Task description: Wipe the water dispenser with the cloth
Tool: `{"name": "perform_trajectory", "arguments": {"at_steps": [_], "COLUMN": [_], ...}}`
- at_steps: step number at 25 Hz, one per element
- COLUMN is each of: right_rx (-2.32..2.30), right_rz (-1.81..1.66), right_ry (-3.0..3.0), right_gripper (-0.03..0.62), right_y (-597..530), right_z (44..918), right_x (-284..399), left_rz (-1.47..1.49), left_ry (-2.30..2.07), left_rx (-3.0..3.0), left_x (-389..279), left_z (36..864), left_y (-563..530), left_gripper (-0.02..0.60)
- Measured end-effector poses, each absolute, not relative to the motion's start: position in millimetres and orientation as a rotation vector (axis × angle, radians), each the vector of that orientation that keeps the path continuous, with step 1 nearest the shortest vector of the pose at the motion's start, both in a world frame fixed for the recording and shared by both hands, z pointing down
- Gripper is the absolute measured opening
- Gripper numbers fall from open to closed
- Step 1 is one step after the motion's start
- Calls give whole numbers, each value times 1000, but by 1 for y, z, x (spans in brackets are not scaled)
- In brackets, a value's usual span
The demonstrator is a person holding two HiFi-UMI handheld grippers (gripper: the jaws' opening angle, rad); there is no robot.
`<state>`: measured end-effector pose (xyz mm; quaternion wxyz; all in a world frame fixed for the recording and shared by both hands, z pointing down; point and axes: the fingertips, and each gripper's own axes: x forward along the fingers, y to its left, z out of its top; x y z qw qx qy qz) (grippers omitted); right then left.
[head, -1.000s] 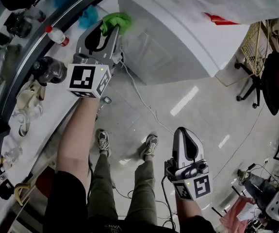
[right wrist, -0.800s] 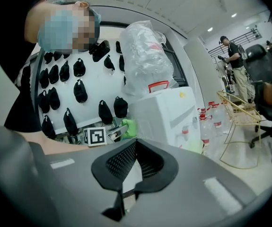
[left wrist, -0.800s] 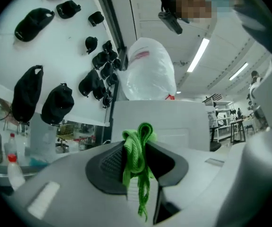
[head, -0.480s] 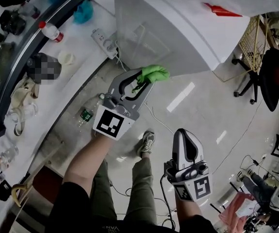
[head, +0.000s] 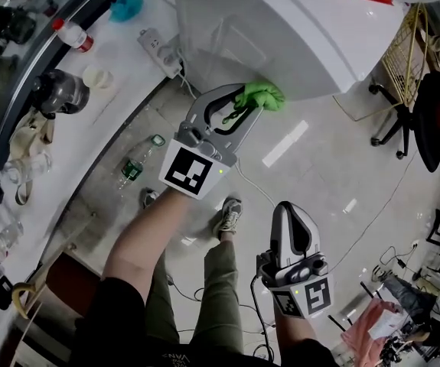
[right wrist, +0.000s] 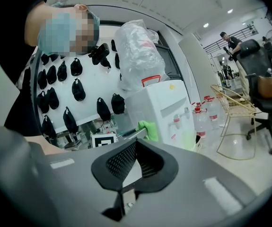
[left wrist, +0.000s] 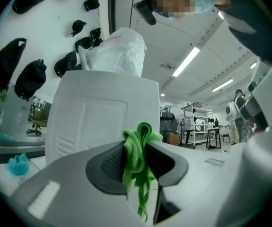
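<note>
The white water dispenser (head: 281, 37) stands at the top of the head view, a bagged bottle (left wrist: 117, 51) on top. My left gripper (head: 250, 102) is shut on a bunched green cloth (head: 259, 95) and holds it level at the lower edge of the dispenser's side panel. Whether cloth and panel touch, I cannot tell. In the left gripper view the cloth (left wrist: 136, 150) is pinched between the dark pads, with the dispenser (left wrist: 102, 112) just ahead. My right gripper (head: 288, 206) hangs low and shut, with nothing in it. From it I see the dispenser (right wrist: 164, 108) and the cloth (right wrist: 147, 129) farther off.
A white counter (head: 120, 75) runs along the left with a power strip (head: 162, 50), a red-capped bottle (head: 70, 35) and a blue cloth (head: 125, 2). A plastic bottle (head: 137, 165) and a cable (head: 258, 193) lie on the floor. An office chair (head: 434, 121) and a wire rack (head: 399, 60) stand at the right.
My left gripper carried the green cloth from the counter at upper left rightward and down to the dispenser's side. The right gripper has barely shifted.
</note>
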<state>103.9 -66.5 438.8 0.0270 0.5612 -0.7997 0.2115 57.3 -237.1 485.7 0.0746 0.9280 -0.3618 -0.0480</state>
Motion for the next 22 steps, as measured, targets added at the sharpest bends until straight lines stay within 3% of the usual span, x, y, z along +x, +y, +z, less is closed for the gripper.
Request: {"name": "perform_trajectory", "arguments": {"at_steps": [17, 22], "right_rx": [1765, 1752], "right_rz": [643, 651], "right_ry": [-2439, -2449], "right_gripper": [5, 5], "right_y": [-82, -86], "right_z": [452, 458], "right_x": [84, 77], "left_rz": [-54, -44], "left_ry": [-1512, -1486], "left_rx": [2633, 2664], "left_x": [-87, -96], "left_z": [516, 520], "left_y": [-363, -369], "left_gripper": [115, 117]}}
